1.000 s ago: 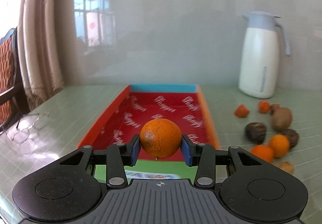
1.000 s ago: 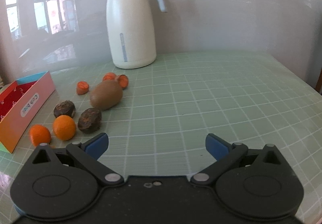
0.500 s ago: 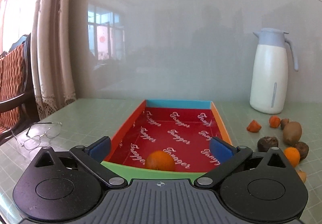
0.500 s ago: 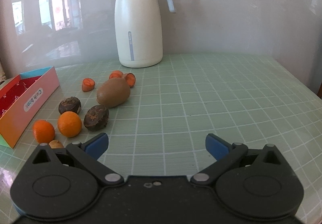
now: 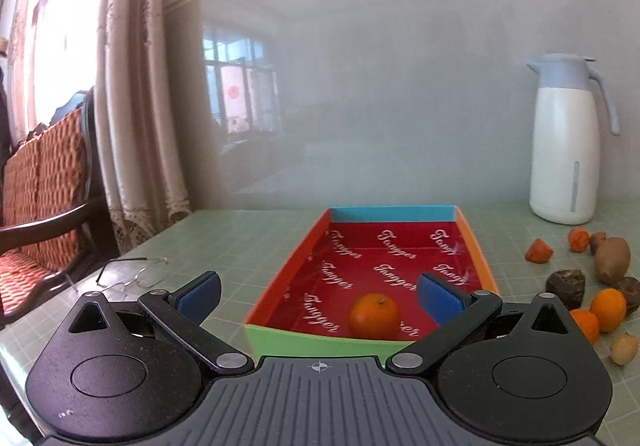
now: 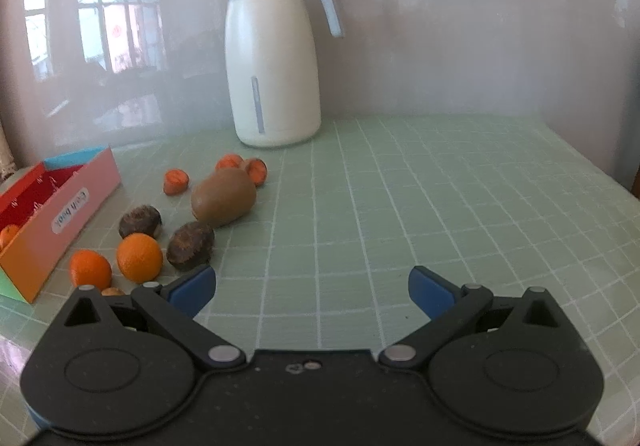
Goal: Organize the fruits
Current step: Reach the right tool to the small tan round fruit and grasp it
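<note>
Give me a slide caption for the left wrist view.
Open left tongs over the box; one orange inside, other fruit loose beside it.

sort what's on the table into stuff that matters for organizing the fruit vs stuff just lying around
Part of the job:
- box, red inside
- orange already in it
- two loose oranges
- kiwi
- two dark brown fruits
- small orange pieces

Just lying about:
- white jug
- eyeglasses

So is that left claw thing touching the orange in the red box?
Apart. In the left wrist view the orange lies on the box floor, and the left gripper stands wide open with clear red floor between each pad and the fruit.
</note>
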Tool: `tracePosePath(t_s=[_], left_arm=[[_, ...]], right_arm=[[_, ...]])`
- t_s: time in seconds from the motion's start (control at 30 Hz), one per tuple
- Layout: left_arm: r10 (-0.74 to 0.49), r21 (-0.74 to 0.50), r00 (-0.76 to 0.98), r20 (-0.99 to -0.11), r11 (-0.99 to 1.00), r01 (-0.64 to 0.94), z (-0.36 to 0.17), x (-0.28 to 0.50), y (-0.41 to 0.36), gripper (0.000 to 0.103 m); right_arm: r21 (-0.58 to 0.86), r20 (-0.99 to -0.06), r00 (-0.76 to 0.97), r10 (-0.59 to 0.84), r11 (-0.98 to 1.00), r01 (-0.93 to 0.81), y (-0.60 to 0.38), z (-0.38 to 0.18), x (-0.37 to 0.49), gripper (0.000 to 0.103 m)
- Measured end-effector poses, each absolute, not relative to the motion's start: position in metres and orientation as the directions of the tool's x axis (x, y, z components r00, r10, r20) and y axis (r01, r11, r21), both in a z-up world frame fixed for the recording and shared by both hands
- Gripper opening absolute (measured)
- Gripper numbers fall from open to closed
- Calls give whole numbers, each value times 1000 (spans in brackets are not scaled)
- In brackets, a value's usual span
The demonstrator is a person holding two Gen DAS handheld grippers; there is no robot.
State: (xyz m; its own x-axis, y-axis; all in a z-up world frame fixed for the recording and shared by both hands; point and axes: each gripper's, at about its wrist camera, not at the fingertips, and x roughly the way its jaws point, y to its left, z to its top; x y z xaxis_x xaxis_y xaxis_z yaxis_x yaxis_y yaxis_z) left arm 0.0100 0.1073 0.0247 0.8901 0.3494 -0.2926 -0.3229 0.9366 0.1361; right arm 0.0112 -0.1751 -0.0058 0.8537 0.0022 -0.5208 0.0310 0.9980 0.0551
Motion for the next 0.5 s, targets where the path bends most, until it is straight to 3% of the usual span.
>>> tracePosePath(t_s=[0.1, 0.3, 0.5], left_arm=[[359, 124, 884, -298, 933, -337, 25, 7, 113, 103], [381, 105, 870, -313, 924, -367, 24, 3, 125, 103], [450, 112, 843, -296, 893, -437, 24, -2, 133, 103]], right_arm=[[36, -457, 889, 30, 999, -15, -170, -2, 3, 103], [12, -447, 891, 84, 996, -88, -158, -1, 3, 103], [-9, -447, 894, 33, 999, -42, -156, 3, 5, 103]])
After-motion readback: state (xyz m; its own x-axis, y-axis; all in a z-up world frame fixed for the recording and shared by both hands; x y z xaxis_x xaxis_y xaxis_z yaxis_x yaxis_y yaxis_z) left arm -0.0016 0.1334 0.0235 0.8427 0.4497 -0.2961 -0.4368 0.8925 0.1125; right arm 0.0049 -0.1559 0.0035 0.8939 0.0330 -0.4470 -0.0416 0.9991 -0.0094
